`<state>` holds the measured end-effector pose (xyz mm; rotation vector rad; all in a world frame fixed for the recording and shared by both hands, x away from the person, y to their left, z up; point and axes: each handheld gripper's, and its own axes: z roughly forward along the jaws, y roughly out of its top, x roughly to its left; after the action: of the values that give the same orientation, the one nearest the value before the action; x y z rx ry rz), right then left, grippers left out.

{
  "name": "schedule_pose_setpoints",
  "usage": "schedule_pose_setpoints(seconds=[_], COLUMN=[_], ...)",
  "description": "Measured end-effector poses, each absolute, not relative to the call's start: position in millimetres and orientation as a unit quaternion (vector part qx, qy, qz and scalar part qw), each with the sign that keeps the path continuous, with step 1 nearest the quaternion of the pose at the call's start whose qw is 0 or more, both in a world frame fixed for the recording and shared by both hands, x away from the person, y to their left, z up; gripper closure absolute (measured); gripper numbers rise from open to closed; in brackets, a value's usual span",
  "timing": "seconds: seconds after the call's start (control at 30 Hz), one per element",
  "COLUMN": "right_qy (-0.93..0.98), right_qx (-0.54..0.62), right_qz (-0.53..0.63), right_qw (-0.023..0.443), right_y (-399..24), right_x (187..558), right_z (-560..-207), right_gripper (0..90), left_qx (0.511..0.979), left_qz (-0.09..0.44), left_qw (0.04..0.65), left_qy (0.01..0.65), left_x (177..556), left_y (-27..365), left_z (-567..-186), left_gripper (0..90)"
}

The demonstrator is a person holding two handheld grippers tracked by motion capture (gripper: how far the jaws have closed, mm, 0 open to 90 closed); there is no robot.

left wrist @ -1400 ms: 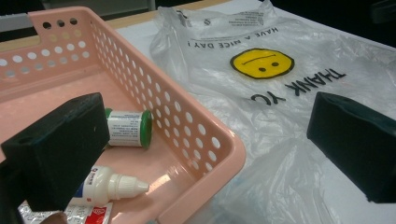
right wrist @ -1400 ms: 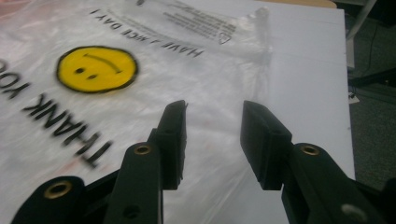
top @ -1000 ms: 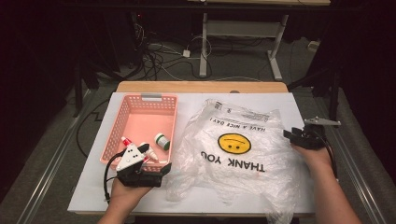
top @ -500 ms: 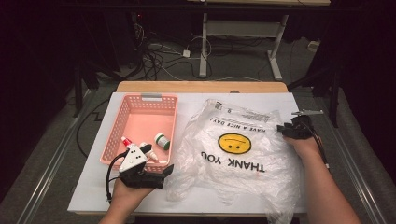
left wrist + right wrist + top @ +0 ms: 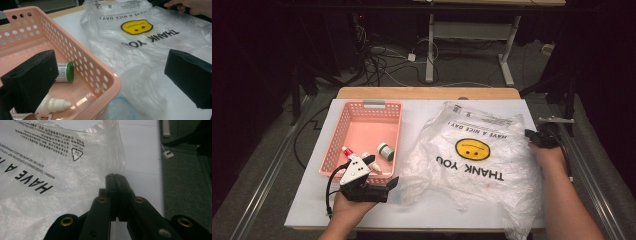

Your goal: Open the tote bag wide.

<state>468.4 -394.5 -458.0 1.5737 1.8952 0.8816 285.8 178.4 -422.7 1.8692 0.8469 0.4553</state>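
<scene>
A clear plastic bag (image 5: 472,165) printed with a yellow smiley and "THANK YOU" lies flat on the white table. My right gripper (image 5: 538,138) is at the bag's right edge. Its jaws have just been closing and now meet (image 5: 115,176) on the thin edge of the bag (image 5: 50,170). My left gripper (image 5: 382,186) rests near the front corner of the pink basket (image 5: 362,106). It is open wide (image 5: 111,75), one jaw over the basket (image 5: 110,82) and the other over the bag (image 5: 150,50), with nothing gripped.
Inside the basket lie a green-capped bottle (image 5: 66,72), a white dropper bottle (image 5: 53,105) and a red-capped tube (image 5: 347,150). The table's right edge (image 5: 150,157) runs just beyond my right gripper, with floor and cables below. Bare table shows behind the bag.
My right hand has shifted a little farther up along the bag's right edge, and its jaws have closed. The left gripper has stayed put.
</scene>
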Motion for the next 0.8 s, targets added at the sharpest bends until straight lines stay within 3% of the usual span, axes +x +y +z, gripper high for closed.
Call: schedule_pose_setpoints(seconds=[0.27,0.47,0.57,0.63,0.8], right_qy=[0.641,0.63,0.633,0.64,0.666], right_qx=[0.626,0.631,0.62,0.6,0.542], right_qz=[0.337,0.336,0.346,0.353,0.388], right_qw=[0.289,0.303,0.309,0.325,0.334], right_y=[-453.5,-469.8,-467.5,-461.1,-424.5], right_x=[427.1,392.5,380.2,374.0,364.0], right_z=[-459.1,-459.8,-451.0,-437.5,-407.2], right_gripper=[90.0,90.0,70.0,64.8,62.5], left_qx=[0.775,0.777,0.777,0.776,0.776], left_qz=[0.187,0.186,0.183,0.182,0.182], left_qw=[0.495,0.495,0.496,0.497,0.5], left_qy=[0.347,0.342,0.343,0.343,0.339], left_x=[285.8,284.4,284.9,284.9,284.1], left_y=[175.6,172.2,171.5,171.0,169.9], left_z=[-423.4,-422.8,-423.1,-422.9,-421.4], left_gripper=[0.0,0.0,0.0,0.0,0.0])
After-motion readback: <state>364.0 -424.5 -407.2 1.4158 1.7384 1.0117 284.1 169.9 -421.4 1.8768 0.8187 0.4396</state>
